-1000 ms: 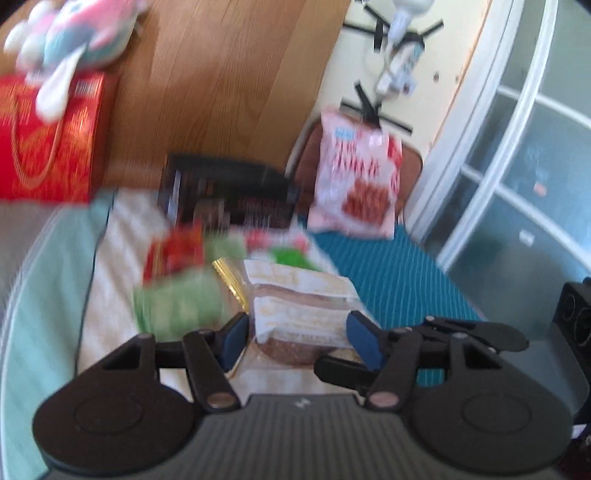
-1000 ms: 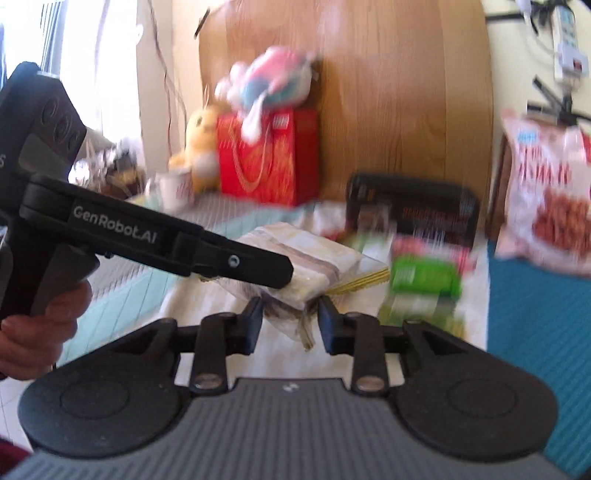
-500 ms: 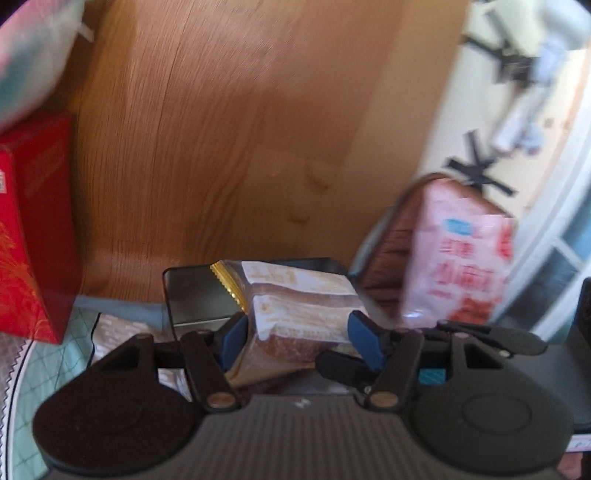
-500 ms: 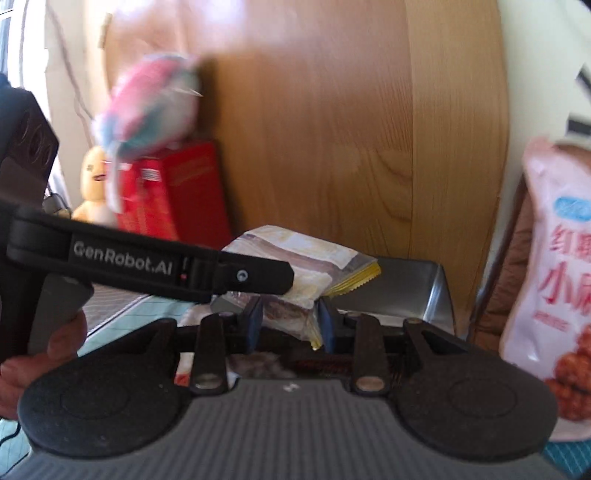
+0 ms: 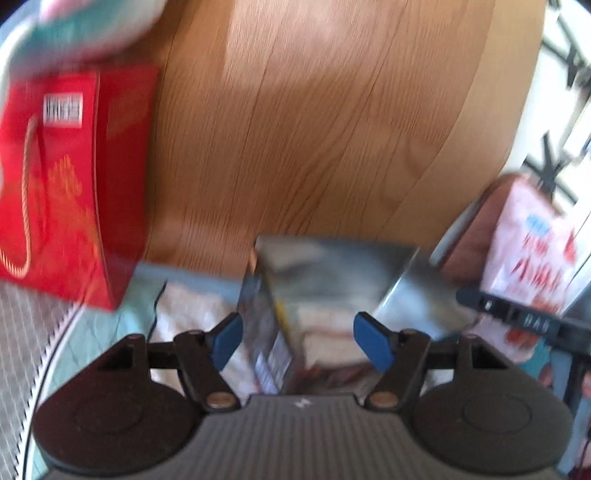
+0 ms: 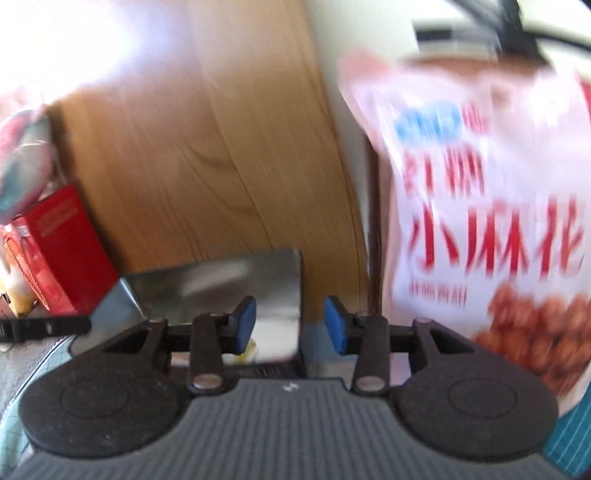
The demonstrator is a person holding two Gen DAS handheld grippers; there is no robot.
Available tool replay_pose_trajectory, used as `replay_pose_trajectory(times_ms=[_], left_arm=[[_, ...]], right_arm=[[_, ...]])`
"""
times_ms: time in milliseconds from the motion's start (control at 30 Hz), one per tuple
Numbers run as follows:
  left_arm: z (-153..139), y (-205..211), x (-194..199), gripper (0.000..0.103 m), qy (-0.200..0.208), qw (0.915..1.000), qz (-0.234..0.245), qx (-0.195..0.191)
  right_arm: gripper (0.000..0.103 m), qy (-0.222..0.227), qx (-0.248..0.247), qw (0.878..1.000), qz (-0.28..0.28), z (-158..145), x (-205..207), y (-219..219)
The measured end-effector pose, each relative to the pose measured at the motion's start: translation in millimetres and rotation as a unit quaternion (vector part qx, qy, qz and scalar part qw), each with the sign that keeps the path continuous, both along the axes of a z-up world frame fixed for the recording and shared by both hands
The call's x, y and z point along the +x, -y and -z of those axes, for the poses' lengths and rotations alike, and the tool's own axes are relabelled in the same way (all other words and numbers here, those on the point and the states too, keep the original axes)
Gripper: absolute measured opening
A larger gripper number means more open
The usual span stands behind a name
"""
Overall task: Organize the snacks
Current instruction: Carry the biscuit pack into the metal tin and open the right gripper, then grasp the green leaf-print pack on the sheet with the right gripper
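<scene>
A shiny metal tin box stands open by the wooden board; it also shows in the right wrist view. A pale wrapped snack pack lies inside it, blurred. My left gripper is open and empty, its blue pads on either side of the tin's front corner. My right gripper is open and empty at the tin's right edge. A big pink snack bag with red lettering stands right of the tin, also in the left wrist view.
A red gift bag stands left of the tin, with a plush toy on top. The wooden board rises behind. White cloth and teal mat lie under the tin.
Both grippers let go of the wrapped snack pack, which now lies in the tin. The right gripper opened and swung right toward the pink bag. The left gripper opened wider.
</scene>
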State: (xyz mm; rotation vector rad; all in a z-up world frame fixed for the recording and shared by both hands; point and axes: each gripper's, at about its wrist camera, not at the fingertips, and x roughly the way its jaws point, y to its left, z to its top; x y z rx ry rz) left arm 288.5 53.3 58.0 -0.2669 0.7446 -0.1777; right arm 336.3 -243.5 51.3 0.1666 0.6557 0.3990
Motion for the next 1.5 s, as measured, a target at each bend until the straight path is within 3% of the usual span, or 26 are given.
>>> replay_pose_trajectory(times_ms=[133,233,300,367,500,567,633,833,1000,1133,1233,1367,1500], left_arm=[[8,-6,-1,0.065,-0.010,0.9998,-0.009,-0.012],[7,-11,-2,0.065,-0.017,0.9995,0.002,-0.028],[5,-10,-7,0.069,-0.014,0.9999,0.002,-0.007],[4,-5,-11,0.069,-0.011,0.9999,0.002,0.005],[-6,-18,-34,0.072,0.012,0.9996,0.007,-0.023],[-8,-27,-51,0.077,0.029,0.9994,-0.001,-0.019],[-2,-36,-64,0.079,0.034,0.9993,-0.008,-0.012],[30,-38,-70,0.079,-0.017,0.9995,0.001,-0.027],[46,-20,-74,0.071,-0.037,0.9991,0.012,-0.014],[44,-9,-100,0.073,-0.040,0.9980,0.050,-0.005],[41,-15,-120,0.073,-0.044,0.9967,0.064,-0.022],[35,-40,-150,0.078,-0.026,0.9980,0.041,-0.042],[34,-64,-177,0.078,-0.021,0.9966,0.018,-0.078]], right_arm=[[0.048,-0.062,0.068,0.996,-0.005,13,-2,9],[0.049,-0.067,0.064,0.996,-0.015,6,-24,3],[0.050,-0.067,0.065,0.995,-0.028,2,-43,-1],[0.050,-0.050,0.049,0.997,-0.041,-4,-58,-8],[0.049,0.021,0.026,0.999,-0.021,-20,-89,0],[0.049,0.026,0.037,0.999,-0.014,-21,-94,13],[0.049,0.012,0.048,0.999,-0.012,-12,-101,22],[0.048,-0.044,0.050,0.998,-0.006,16,-88,18],[0.049,-0.095,0.065,0.993,-0.006,40,-72,9],[0.050,-0.102,0.057,0.992,-0.043,34,-91,-4],[0.049,-0.086,0.035,0.994,-0.053,24,-112,-7],[0.050,-0.025,0.008,0.999,-0.036,4,-154,-7],[0.049,-0.011,0.032,0.995,-0.095,0,-190,-17]])
